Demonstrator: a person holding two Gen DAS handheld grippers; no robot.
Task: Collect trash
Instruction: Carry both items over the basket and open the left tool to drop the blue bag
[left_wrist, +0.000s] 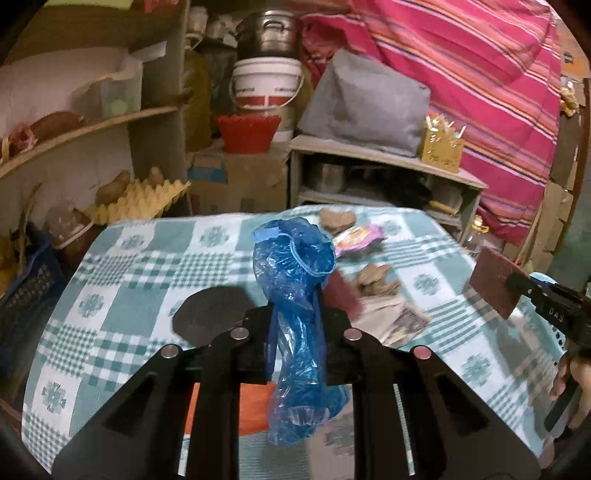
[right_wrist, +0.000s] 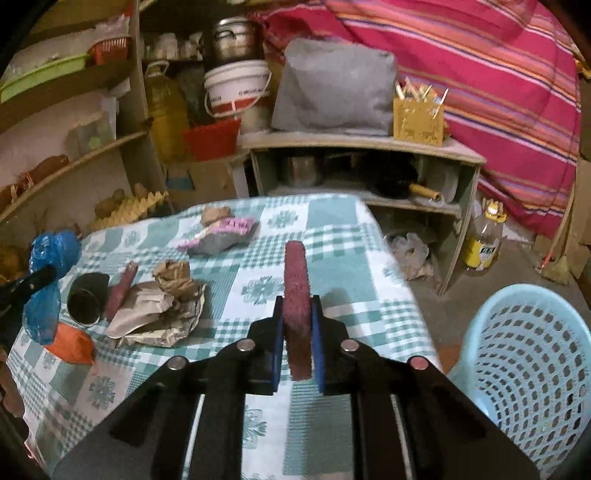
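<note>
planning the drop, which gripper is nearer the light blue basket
Right. The right gripper, shut on a maroon pad, is at the table edge beside the basket; the left gripper, holding a blue bag, is farther across the table.

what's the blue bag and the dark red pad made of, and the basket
Blue bag: thin glossy plastic film, crinkled and see-through. Dark red pad: looks like coarse matte fibre, probably a scouring pad. Basket: pale blue moulded plastic, smooth, with rows of holes.

The left hand-held gripper (left_wrist: 295, 332) clamps a blue plastic bag (left_wrist: 295, 295) above the checked tablecloth (left_wrist: 129, 280); right hand-held gripper (left_wrist: 517, 291) holds a maroon pad (left_wrist: 496, 286).
</note>
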